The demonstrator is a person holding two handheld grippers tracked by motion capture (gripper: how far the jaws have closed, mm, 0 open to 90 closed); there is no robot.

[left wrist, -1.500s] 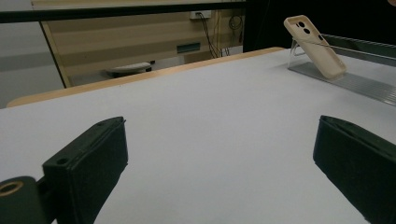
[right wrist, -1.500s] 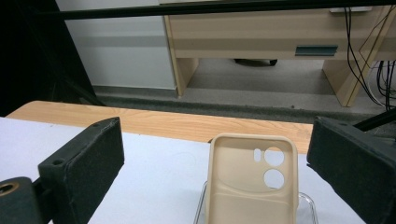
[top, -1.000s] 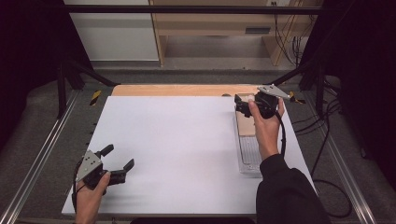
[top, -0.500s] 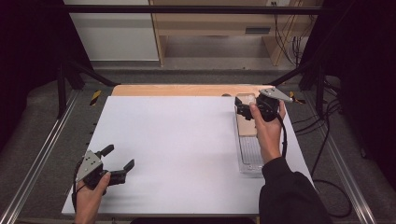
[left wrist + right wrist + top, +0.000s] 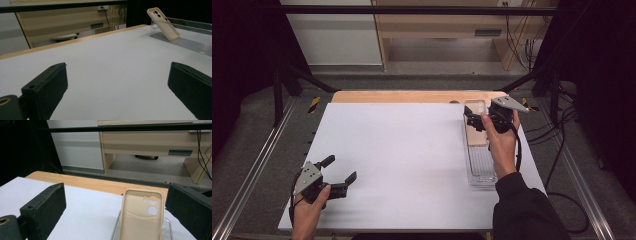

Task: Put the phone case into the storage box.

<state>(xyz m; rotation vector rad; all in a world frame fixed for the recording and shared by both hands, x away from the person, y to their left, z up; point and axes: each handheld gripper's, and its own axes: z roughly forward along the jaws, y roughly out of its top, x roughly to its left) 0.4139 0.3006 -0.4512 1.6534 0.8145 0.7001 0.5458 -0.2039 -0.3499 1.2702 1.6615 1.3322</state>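
A beige phone case (image 5: 477,136) leans upright at the far end of a clear ribbed rack (image 5: 482,167) on the right of the white table. My right gripper (image 5: 472,121) hovers at the case, open, its jaws spread wider than the case. In the right gripper view the case (image 5: 141,220) stands just ahead between the open jaws of the right gripper (image 5: 116,195), camera holes at its top. My left gripper (image 5: 341,168) rests open near the front left corner, holding nothing. In the left gripper view the left gripper (image 5: 120,75) frames the distant case (image 5: 163,23) and rack (image 5: 185,43).
The white table top (image 5: 402,150) has a wooden strip (image 5: 412,96) along its far edge. Metal rails (image 5: 257,165) run down both sides. Cables (image 5: 557,125) hang off to the right, and a wooden cabinet (image 5: 437,25) stands beyond the table.
My right gripper has drifted a little toward the near side beside the phone case. The left gripper has stayed put.
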